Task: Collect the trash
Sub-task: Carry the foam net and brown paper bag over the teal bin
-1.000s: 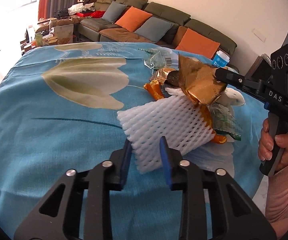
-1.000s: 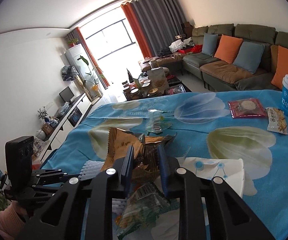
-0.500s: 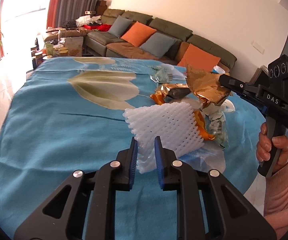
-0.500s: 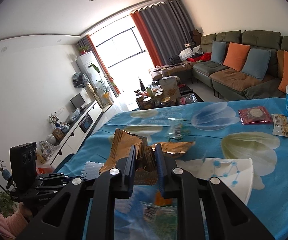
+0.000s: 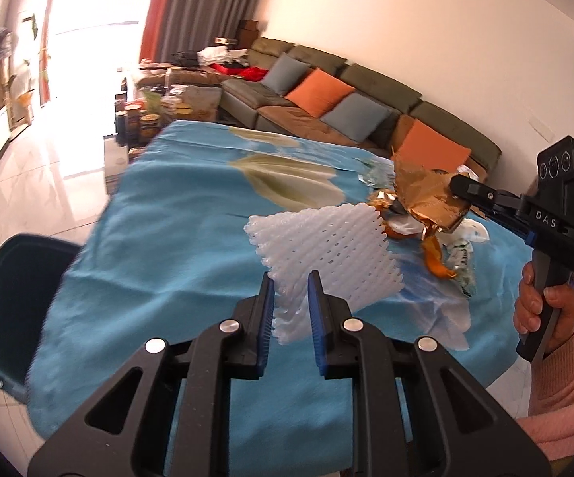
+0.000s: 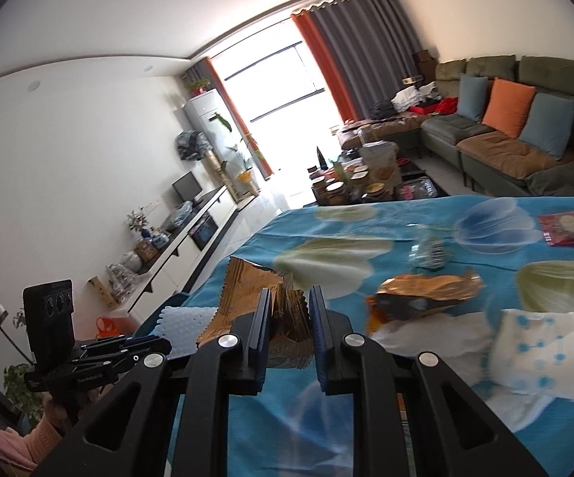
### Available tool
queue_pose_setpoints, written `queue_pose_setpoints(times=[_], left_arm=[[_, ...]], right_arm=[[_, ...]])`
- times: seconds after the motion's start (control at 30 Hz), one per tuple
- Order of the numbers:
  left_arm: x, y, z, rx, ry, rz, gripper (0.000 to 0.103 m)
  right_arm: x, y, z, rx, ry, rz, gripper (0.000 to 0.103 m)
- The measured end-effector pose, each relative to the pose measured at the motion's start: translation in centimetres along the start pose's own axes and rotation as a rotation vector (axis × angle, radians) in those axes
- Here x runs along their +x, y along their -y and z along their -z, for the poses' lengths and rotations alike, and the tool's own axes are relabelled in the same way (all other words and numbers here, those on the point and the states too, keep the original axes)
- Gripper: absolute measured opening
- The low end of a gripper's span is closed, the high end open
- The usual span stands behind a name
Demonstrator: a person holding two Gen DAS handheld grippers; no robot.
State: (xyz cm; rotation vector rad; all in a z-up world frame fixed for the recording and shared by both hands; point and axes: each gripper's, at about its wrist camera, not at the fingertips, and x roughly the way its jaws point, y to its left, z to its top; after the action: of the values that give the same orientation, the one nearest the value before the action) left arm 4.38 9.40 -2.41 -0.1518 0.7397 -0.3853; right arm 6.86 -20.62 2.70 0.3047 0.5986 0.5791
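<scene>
over the blue flowered counter (image 5: 175,246) both grippers hold trash lifted clear of the cloth. left gripper (image 5: 290,310) has just been closing, pads now pinched on the white foam net (image 5: 326,246). right gripper (image 6: 290,318) clamped narrow on a crumpled gold wrapper (image 6: 247,290). more wrappers (image 6: 426,290) and tissue (image 6: 537,353) lie on the counter near right; dark bin (image 5: 4,302) at its left edge.

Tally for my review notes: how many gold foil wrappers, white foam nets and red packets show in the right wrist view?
Gold foil wrappers: 2
White foam nets: 1
Red packets: 1
Total: 4
</scene>
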Motion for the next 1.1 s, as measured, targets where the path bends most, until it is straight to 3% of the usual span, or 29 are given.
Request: queue_pose_setpoints(times=[1.1], left_arm=[[-13.1, -15.6, 3.1, -0.261, 0.141, -0.318, 0.018]], right_arm=[[13.8, -12.4, -0.2, -0.157, -0.204, -0.232, 0.017]])
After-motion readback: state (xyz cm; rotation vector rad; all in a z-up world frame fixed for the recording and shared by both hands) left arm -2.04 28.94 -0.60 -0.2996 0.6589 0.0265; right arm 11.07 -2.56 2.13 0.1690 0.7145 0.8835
